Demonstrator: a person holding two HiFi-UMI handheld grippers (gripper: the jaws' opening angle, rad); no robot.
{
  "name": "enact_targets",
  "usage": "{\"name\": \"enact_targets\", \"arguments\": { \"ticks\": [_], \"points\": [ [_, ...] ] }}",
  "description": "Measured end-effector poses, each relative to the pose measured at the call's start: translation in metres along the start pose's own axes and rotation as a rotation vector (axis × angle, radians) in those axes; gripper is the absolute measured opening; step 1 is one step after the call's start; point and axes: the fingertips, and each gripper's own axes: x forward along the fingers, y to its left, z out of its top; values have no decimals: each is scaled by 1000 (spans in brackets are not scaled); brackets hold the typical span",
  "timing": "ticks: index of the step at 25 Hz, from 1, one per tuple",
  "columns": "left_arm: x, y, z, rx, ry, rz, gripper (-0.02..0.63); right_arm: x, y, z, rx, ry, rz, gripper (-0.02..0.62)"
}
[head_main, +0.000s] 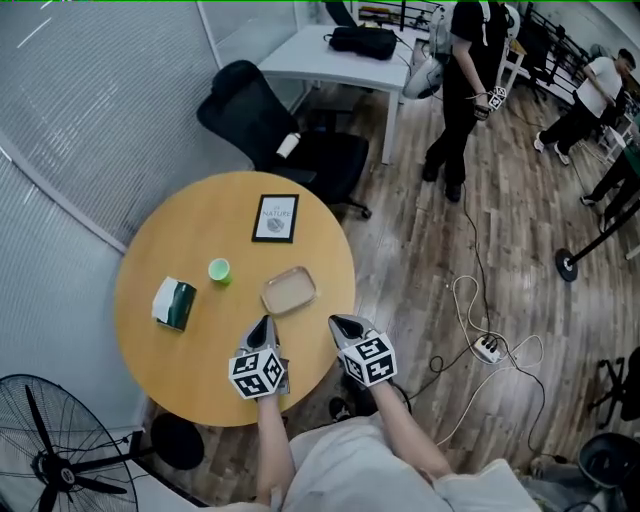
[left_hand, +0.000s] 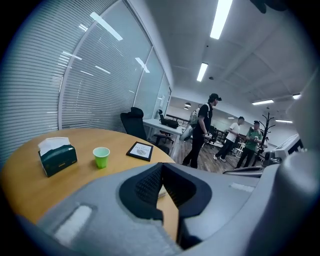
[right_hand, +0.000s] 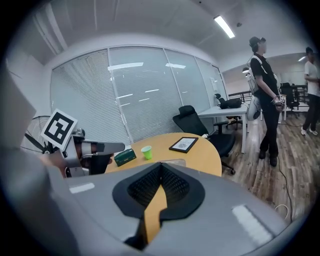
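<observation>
A round wooden tabletop (head_main: 200, 225) fills the middle of an office floor, seen from above. A black office chair (head_main: 275, 130) stands beyond its far edge, and a floor fan (head_main: 45, 450) stands past its near left edge.

The person holds both grippers over the near edge of the tabletop, pointing inward. The left gripper (head_main: 264, 323) has its jaws pressed together at the tips with nothing between them. The right gripper (head_main: 341, 322), near the near right edge, is closed the same way and is also empty.

A beige tray (head_main: 289, 290) lies right of the tabletop's centre, just beyond both gripper tips and closest to the left one. It is not touched by either gripper, and it looks shallow and bare, though the view is too small to be sure.

A black-framed card (head_main: 275, 218) lies flat toward the far edge. A dark green tissue box (head_main: 173, 303) sits near the left edge. A small green cup (head_main: 219, 270) stands upright between the box and the tray.

Judging from how things lie, nothing has been grasped yet and all the handling remains to be done.
</observation>
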Motion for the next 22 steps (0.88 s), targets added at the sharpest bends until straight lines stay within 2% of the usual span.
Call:
{"name": "enact_targets", "arguments": {
  "ticks": [10,22],
  "points": [
    [46,31,33,2,9,50,3,61,-24,29,-37,40,50,-3],
    [77,60,31,-14,73,106,3,107,-40,30,-31,117,95,-3]
  ]
}}
